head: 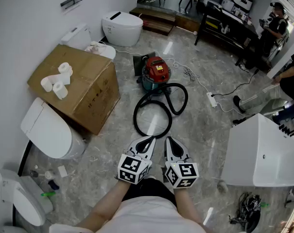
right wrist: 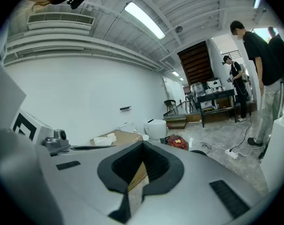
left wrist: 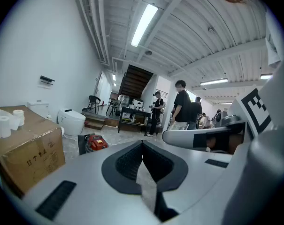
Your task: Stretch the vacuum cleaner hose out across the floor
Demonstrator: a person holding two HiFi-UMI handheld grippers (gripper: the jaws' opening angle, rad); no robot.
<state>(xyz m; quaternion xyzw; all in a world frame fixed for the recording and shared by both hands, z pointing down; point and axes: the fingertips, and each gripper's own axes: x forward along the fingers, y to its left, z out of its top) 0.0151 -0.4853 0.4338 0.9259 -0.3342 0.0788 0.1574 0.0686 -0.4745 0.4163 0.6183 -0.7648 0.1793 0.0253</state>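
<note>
Hose [head: 135, 118] is black and lies on the marbled floor [head: 205, 125], coiled rather than straight. It has no single long axis: one round loop sits nearer me, and a second bend bulges out to the right of it. The far end runs up to the red vacuum cleaner [head: 155, 72], so the coil sits between the vacuum and my grippers, roughly in line from it toward me.

My left gripper [head: 146, 143] and right gripper [head: 172, 145] are held side by side close to my body, tips aimed at the near edge of the loop but not touching it. In the left gripper view the jaws meet with nothing between them, and the right gripper view shows the same, so both are closed and empty.

A cardboard box [head: 78, 86] with toilet paper rolls [head: 57, 84] on top stands left of the hose. A white toilet [head: 121, 27] is beyond the vacuum. A power strip [head: 212, 99] lies to the right of the hose, well apart from it.
</note>
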